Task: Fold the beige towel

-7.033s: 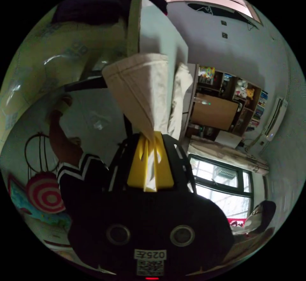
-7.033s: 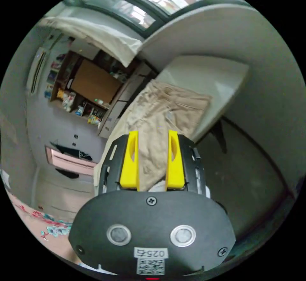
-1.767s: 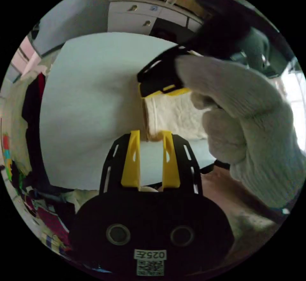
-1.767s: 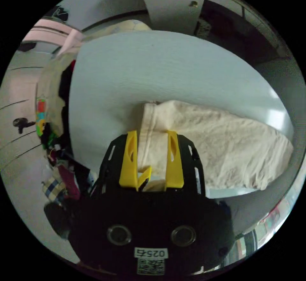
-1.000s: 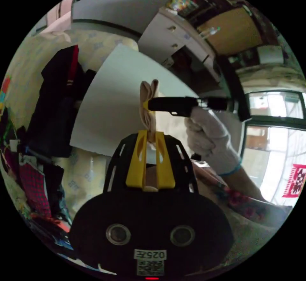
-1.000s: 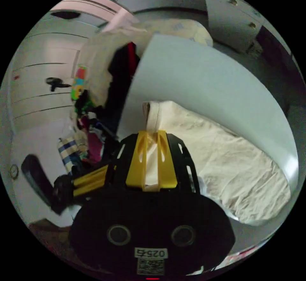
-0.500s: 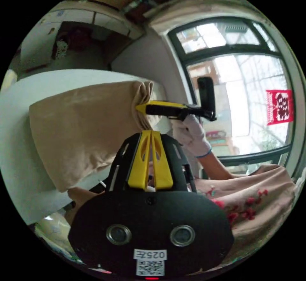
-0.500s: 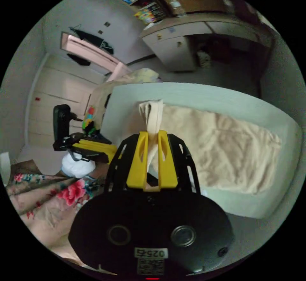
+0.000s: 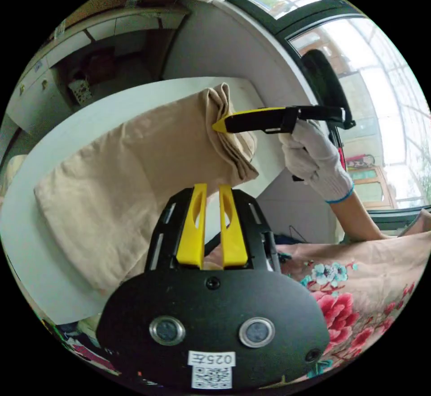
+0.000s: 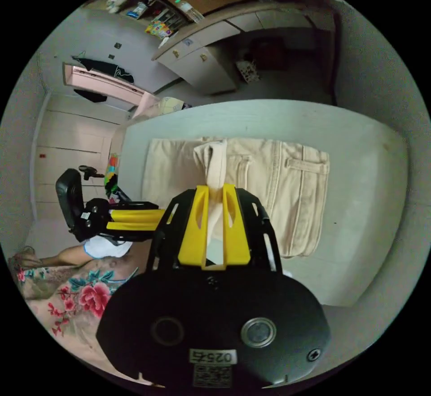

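Observation:
The beige cloth (image 9: 134, 176) lies spread on the white table (image 9: 40, 239); it shows seams and a pocket-like patch (image 10: 305, 167). My right gripper (image 10: 214, 187) is shut on a bunched fold of it, lifted just above the table. That same gripper (image 9: 220, 125) comes in from the right in the left gripper view, held by a gloved hand (image 9: 314, 158). My left gripper (image 9: 209, 187) stands a little short of the cloth's near corner, its jaws slightly apart with nothing between them. It also shows as the left gripper (image 10: 152, 219) beside the table's edge.
White drawers (image 10: 202, 64) and a shelf stand past the table's far side. A big window (image 9: 368, 55) is on the right. The person's floral garment (image 9: 359, 288) is close below the grippers. A colourful clothes pile (image 10: 112, 171) lies beyond the table's left end.
My left jaws have parted and let go of the cloth. The cloth has come down flatter on the table, with the right gripper still holding its fold. Both views have swung.

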